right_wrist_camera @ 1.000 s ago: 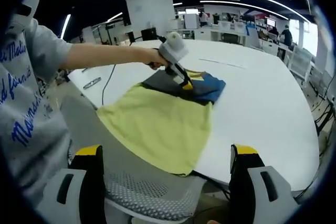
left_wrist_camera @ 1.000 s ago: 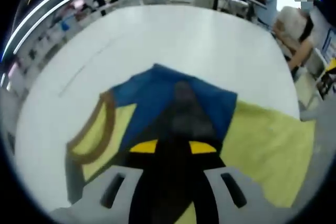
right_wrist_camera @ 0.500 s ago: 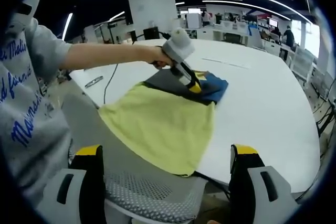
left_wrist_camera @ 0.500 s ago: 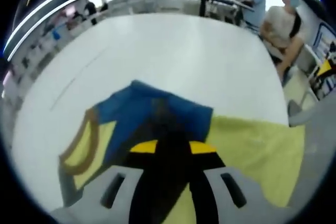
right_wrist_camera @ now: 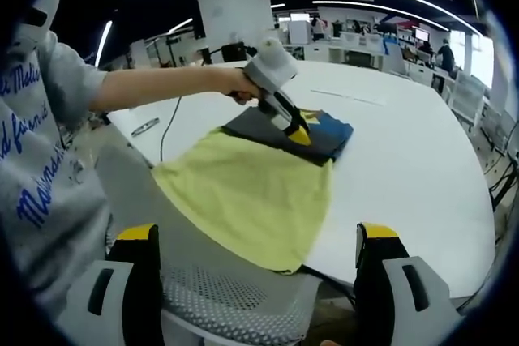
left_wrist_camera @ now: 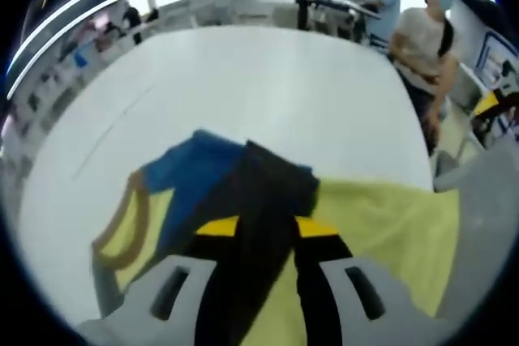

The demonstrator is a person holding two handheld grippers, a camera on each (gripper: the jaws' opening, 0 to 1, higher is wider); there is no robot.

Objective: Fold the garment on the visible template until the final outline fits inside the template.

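Change: since the earlier frame we see the left tool point(right_wrist_camera: 297, 134) lifted a little, and a dark fold of the garment point(right_wrist_camera: 251, 192) rises with it.
Left tool: its jaws are pressed together on the dark cloth point(left_wrist_camera: 259, 200), grasping it.
Right tool: its two jaws point(right_wrist_camera: 251, 281) stand wide apart and hold nothing, low before the grey chair point(right_wrist_camera: 203, 297).
Garment: yellow part lies on the white worktop point(right_wrist_camera: 405, 168) and hangs over its near edge; blue part point(left_wrist_camera: 195, 176) lies just beside the left tool.
Person: a hand point(right_wrist_camera: 235, 87) holds the left tool.
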